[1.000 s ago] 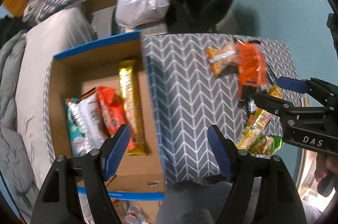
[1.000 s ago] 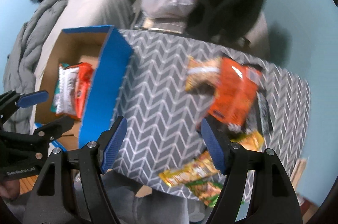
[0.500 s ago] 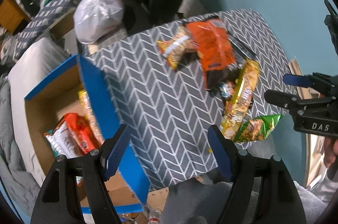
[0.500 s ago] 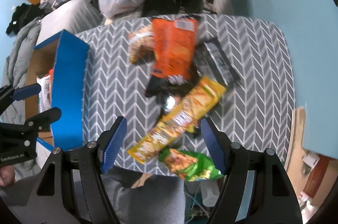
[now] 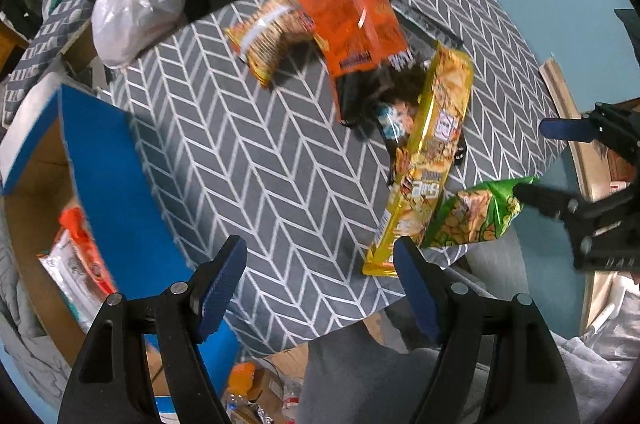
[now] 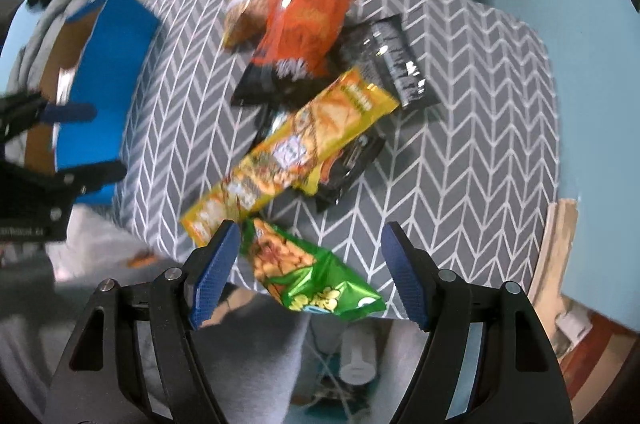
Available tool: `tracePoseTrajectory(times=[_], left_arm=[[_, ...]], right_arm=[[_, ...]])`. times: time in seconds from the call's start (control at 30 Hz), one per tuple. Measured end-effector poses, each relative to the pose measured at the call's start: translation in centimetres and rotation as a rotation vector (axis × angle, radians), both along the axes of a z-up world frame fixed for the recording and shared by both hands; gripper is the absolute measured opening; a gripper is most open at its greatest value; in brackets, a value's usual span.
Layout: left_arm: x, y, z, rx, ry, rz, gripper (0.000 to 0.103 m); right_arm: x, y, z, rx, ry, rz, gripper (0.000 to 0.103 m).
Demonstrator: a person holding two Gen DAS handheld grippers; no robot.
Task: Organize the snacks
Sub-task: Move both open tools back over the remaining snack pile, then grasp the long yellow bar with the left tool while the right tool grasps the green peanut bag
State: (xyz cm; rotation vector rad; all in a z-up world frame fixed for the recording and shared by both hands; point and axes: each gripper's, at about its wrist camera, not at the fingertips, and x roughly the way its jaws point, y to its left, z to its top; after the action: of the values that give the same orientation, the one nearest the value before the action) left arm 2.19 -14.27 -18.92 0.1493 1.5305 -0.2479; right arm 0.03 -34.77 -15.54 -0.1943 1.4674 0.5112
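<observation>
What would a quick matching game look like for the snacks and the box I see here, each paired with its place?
Things:
1. green snack bag
2. orange bag
3. long yellow packet
4. blue cardboard box

Places:
A. beside the patterned surface, snacks inside
B. at the near edge, overhanging
C. at the far end of the pile
D. lying diagonally across the middle of the pile

Pairs: 1-B, 2-C, 3-D, 4-A
</observation>
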Motion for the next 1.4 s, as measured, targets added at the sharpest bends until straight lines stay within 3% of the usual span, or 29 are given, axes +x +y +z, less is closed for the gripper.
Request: tracePoseTrajectory(times=[0.43,0.77,0.83,0.9,1.03,1.23,1.4], left_arm=[[-1.6,-2.2,-3.9,0.037,0.028,-0.113,0.077],[-1.7,-3.8,-5.3,0.017,0.041,-0.133,0.077],[-1.6,-4.1,-5.5,0.02,0.042,-0.133,0.077],[-1.4,-4.4,-5.6,0.017,0.042,-0.138,0.077],[-0.8,-5.3,-5.7,0.019,0.041,-0.145,0.077],[0.9,-7.0,-5.7,-0.007,0.036,-0.121,0.077],[2.4,-8.7,-6.1,-0.009,0.031,-0.102,0.081]], right_arm=[[-4.2,2.0,-5.2,-0.068,0.028,0.383,0.077],[-5.7,2.8,-9.0,-0.126,0.012,0.479,0.077],[-6.1,2.9,-9.7,-0.107,0.014,0.462,0.075],[-6.0,2.3,-10.0,-0.087,0.027,0.442,0.061],[-5.3,-0.1,-9.8,-0.061,0.015,0.348,0.056],[-3.3,-5.2,-9.7,-0.014,0.011,0.054,0.054],[-2.2,-8.9,-10.2,0.089,0.061,-0.198,0.053]])
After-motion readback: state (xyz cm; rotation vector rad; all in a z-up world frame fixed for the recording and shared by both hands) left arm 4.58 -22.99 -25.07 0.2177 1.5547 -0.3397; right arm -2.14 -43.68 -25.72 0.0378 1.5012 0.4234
